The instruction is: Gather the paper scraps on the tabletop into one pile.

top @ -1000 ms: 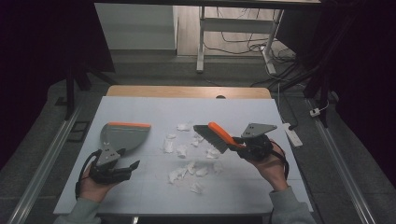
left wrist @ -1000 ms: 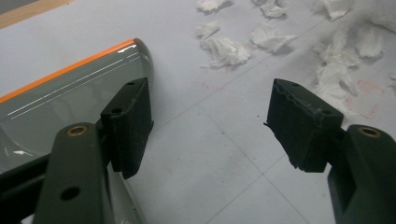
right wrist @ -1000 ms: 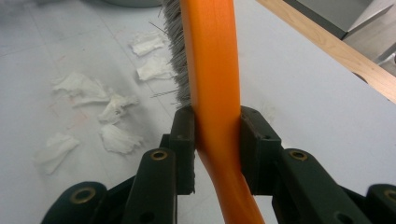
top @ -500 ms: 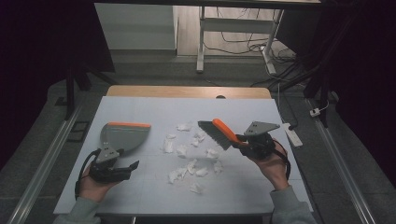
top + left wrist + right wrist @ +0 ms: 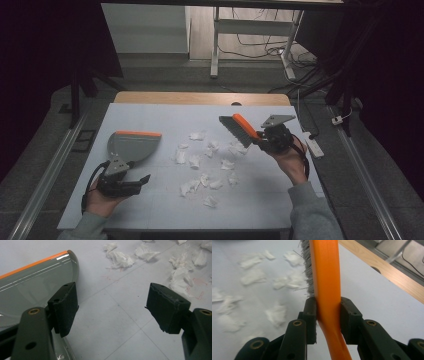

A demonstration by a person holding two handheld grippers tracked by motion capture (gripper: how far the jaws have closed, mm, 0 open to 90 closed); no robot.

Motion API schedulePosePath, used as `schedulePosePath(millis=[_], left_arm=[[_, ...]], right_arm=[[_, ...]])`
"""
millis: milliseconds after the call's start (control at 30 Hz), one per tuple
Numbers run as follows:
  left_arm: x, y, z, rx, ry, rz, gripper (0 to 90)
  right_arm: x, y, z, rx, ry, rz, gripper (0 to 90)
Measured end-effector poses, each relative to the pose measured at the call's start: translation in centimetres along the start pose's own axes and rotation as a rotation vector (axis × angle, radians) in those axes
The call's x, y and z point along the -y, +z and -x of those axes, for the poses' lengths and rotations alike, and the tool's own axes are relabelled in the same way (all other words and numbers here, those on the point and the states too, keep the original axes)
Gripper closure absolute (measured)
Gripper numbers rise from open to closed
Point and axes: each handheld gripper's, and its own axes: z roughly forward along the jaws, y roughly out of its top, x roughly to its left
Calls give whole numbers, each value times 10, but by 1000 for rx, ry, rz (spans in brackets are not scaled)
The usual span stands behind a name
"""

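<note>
Left tongs (image 5: 142, 179): held apart at the desk's (image 5: 150, 112) seven o'clock, nothing between them.
Dustpan (image 5: 131, 146): laid flat just beyond them.
Paper scraps (image 5: 194, 161): scattered centrally.
Right tongs (image 5: 257, 140): clamped on the brush (image 5: 239, 128) at three o'clock.

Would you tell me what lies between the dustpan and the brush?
In the high view, crumpled paper scraps lie scattered on the table between dustpan and brush.
</note>
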Motion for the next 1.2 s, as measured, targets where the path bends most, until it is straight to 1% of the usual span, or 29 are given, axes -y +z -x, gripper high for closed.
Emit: schedulePosePath(millis=[33, 67, 167, 200, 233, 300, 367, 433, 533, 633, 667, 733, 767, 800, 833, 867, 900, 933, 967, 1133, 1167, 1200], left_arm=[[0, 0, 0, 0, 2, -1, 264], [0, 0, 0, 1, 3, -1, 264], [0, 1, 0, 7, 5, -1, 264], [0, 2, 0, 9, 3, -1, 264], [1, 2, 0, 10, 4, -3, 264], [1, 2, 0, 12, 4, -3, 264], [2, 2, 0, 12, 6, -3, 265], [3, 1, 0, 12, 5, -2, 265], [4, 1, -1, 11, 2, -3, 266], [5, 0, -1, 9, 2, -2, 266], [5, 0, -1, 9, 3, -1, 266], [6, 0, -1, 9, 5, -4, 267], [6, 0, -1, 9, 5, -7, 267], [6, 1, -1, 8, 4, -8, 267], [6, 1, -1, 8, 3, -8, 268], [6, 1, -1, 9, 3, -8, 268], [6, 1, -1, 12, 1, -8, 268], [6, 1, 0, 12, 0, -8, 269], [7, 1, 0, 10, 0, -9, 269], [6, 2, 0, 15, 1, -9, 269], [6, 2, 1, 15, 3, -10, 269], [6, 2, 1, 14, 4, -11, 269]], right_arm=[[-5, 8, 8, 15, -5, -46, 695], [-5, 8, 8, 15, -5, -46, 695], [-12, 18, 18, 29, -15, -113, 696], [-15, 24, 24, 40, -19, -152, 697], [-15, 24, 24, 40, -19, -152, 697], [-18, 30, 30, 55, -19, -191, 698], [-19, 36, 36, 66, -24, -247, 699], [-18, 42, 39, 89, -37, -303, 699], [-18, 52, 43, 83, -44, -369, 700], [-16, 64, 43, 86, -80, -440, 701], [-18, 68, 40, 79, -89, -437, 701], [-20, 69, 38, 70, -98, -439, 701], [-22, 71, 35, 69, -119, -446, 702], [-25, 74, 26, 53, -151, -454, 702], [-26, 76, 21, 47, -175, -459, 702], [-28, 76, 16, 45, -187, -464, 703], [-28, 76, 16, 45, -187, -464, 703], [-30, 76, 8, 26, -209, -469, 704], [-30, 76, 4, 13, -219, -466, 704], [-31, 67, -17, -96, -207, -442, 704], [-31, 65, -20, -116, -214, -432, 703], [-30, 63, -24, -135, -207, -420, 704]])
